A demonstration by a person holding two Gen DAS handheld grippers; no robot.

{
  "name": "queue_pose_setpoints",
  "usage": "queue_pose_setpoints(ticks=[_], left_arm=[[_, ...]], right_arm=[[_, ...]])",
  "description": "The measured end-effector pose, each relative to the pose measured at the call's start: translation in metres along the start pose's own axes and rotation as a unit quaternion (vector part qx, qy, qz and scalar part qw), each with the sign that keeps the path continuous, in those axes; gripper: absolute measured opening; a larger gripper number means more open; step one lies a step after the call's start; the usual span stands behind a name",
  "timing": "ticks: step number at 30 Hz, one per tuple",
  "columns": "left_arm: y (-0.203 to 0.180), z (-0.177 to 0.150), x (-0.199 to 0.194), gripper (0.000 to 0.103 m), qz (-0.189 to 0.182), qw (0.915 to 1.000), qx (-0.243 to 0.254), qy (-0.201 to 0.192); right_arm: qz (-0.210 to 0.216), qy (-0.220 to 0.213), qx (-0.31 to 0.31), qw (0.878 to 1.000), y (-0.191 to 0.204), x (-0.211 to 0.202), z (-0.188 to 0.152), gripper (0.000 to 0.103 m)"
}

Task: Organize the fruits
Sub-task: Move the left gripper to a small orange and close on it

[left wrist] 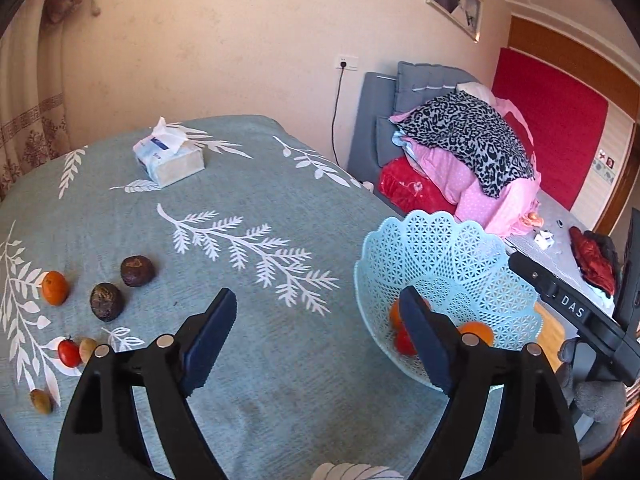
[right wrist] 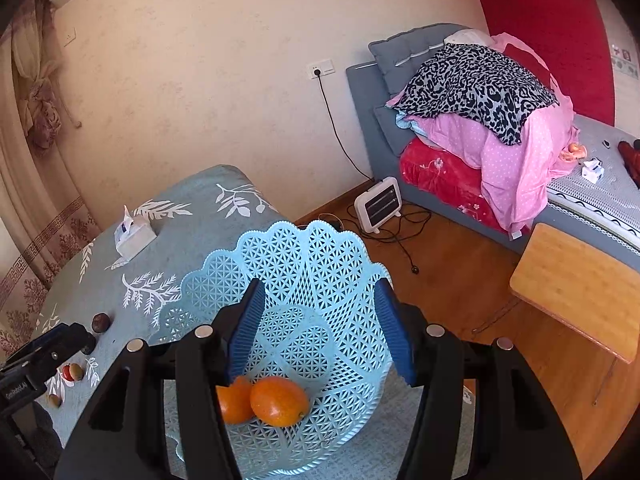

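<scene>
A light blue lattice basket [left wrist: 448,264] stands at the table's right edge; it also shows in the right wrist view [right wrist: 312,272]. It holds two oranges [right wrist: 279,401] and a red fruit [left wrist: 404,342]. My left gripper [left wrist: 320,336] is open and empty above the tablecloth, left of the basket. My right gripper [right wrist: 320,332] is open and empty over the basket, above the oranges. On the cloth at the left lie an orange [left wrist: 55,288], two dark brown fruits [left wrist: 137,271], a small tomato [left wrist: 69,353] and two small brownish fruits [left wrist: 87,350].
A tissue pack [left wrist: 169,159] lies at the far side of the table. Right of the table are a wooden floor, a small heater [right wrist: 378,203] with cables, a wooden stool [right wrist: 580,284] and a bed piled with bedding [right wrist: 480,112].
</scene>
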State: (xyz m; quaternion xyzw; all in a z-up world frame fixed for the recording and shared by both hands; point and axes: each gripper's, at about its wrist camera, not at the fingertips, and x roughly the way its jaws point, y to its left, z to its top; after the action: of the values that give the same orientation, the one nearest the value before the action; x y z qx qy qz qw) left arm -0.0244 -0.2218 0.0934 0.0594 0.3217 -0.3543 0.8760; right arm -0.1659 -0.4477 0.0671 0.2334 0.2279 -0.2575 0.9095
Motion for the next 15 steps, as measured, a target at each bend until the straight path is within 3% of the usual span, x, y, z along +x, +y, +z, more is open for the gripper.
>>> queue_pose_setpoints(ticks=[5, 15], left_arm=[[0.024, 0.003, -0.017, 0.086, 0.028, 0.9993, -0.015, -0.021], [0.086, -0.002, -0.048, 0.088, 0.086, 0.9940, -0.051, -0.046]], right_arm=[[0.002, -0.003, -0.007, 1.000, 0.008, -0.002, -0.002, 0.066], [0.012, -0.001, -0.055, 0.998, 0.044, -0.002, -0.014, 0.066]])
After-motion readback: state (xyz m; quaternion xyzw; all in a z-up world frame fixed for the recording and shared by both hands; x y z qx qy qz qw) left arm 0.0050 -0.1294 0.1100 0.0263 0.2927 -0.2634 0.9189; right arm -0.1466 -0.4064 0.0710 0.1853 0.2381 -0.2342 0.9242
